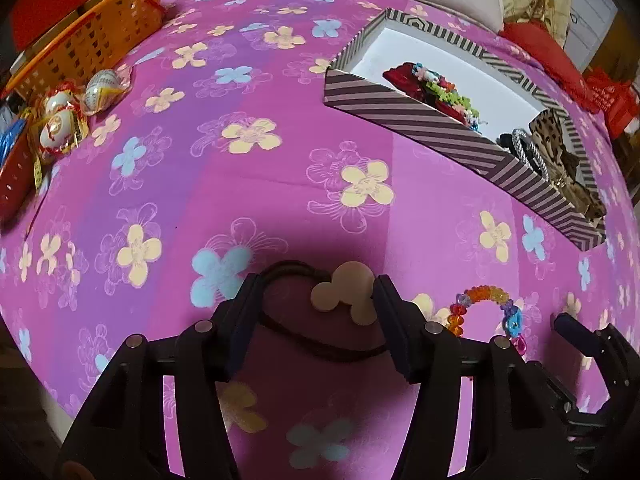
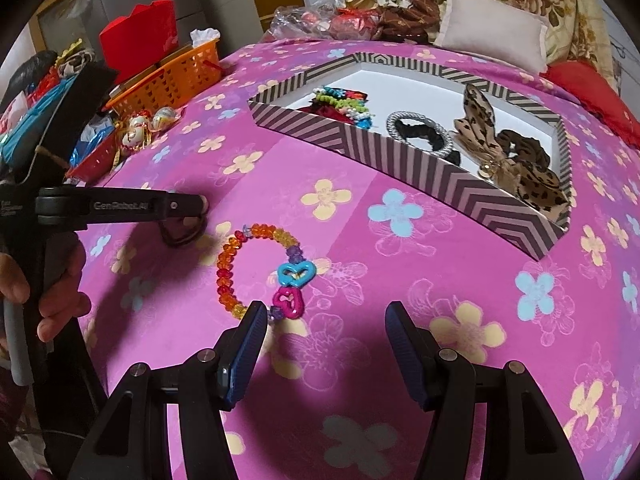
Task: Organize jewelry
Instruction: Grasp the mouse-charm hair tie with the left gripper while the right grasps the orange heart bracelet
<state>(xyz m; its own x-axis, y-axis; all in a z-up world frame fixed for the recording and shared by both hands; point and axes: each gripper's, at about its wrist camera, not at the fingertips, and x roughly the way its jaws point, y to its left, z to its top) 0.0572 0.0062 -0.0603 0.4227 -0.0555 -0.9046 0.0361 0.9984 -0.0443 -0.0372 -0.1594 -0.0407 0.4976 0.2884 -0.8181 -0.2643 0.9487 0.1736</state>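
Meanwhile both tools gape: left tool point(image 1: 314, 312) straddles the hair tie point(image 1: 280, 276), right tool point(image 2: 326, 336) beside the bracelet point(image 2: 240, 268).

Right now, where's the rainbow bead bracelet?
The rainbow bead bracelet lies flat on the pink floral bedspread, short of the striped box. In the right wrist view it sits just ahead of the right gripper, touching its left jaw's tip.

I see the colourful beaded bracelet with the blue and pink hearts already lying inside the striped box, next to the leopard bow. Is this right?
Not quite. The beaded bracelet is not inside the striped box; it lies on the pink flowered cloth in front of the box, just ahead of the right gripper. The right wrist view shows this. It does carry the blue and pink hearts, and the leopard bow is in the box.
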